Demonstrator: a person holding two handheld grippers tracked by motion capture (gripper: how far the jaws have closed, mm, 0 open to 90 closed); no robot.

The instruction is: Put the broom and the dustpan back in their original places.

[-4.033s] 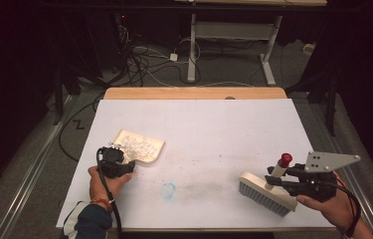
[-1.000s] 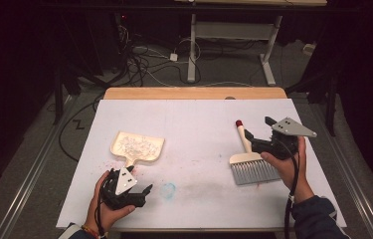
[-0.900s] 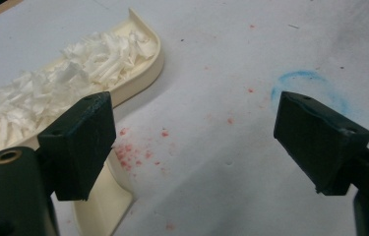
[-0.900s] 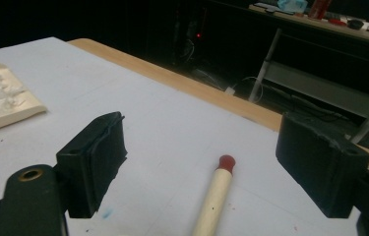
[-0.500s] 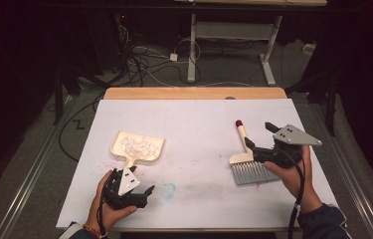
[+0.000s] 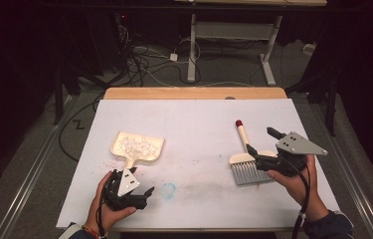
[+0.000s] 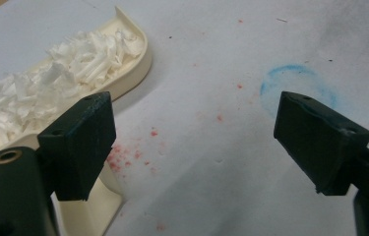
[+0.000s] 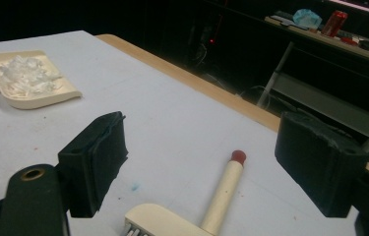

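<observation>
Cream hand brush [image 6: 246, 163] with red-tipped handle and grey bristles lay flat on the white table [image 6: 199, 119], right gripper [image 6: 262, 145] just above it, jaws wide and empty, cream dustpan [image 6: 138, 147] held what looked like white paper shreds [image 7: 49, 83], left gripper [image 6: 141, 191] near its handle, jaws wide.

Smooth cream plastic dustpan [image 6: 138, 147], shredded white paper [image 6: 135, 145], matt table [image 6: 194, 119]

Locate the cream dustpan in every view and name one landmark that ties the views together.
High view: dustpan left of centre on the white table, handle toward the left tool.
Left gripper view: dustpan at upper left, beside and behind the left-hand jaw.
Right gripper view: dustpan at far upper left, far from the jaws.
Shared landmark: the white shreds heaped in the pan.
</observation>
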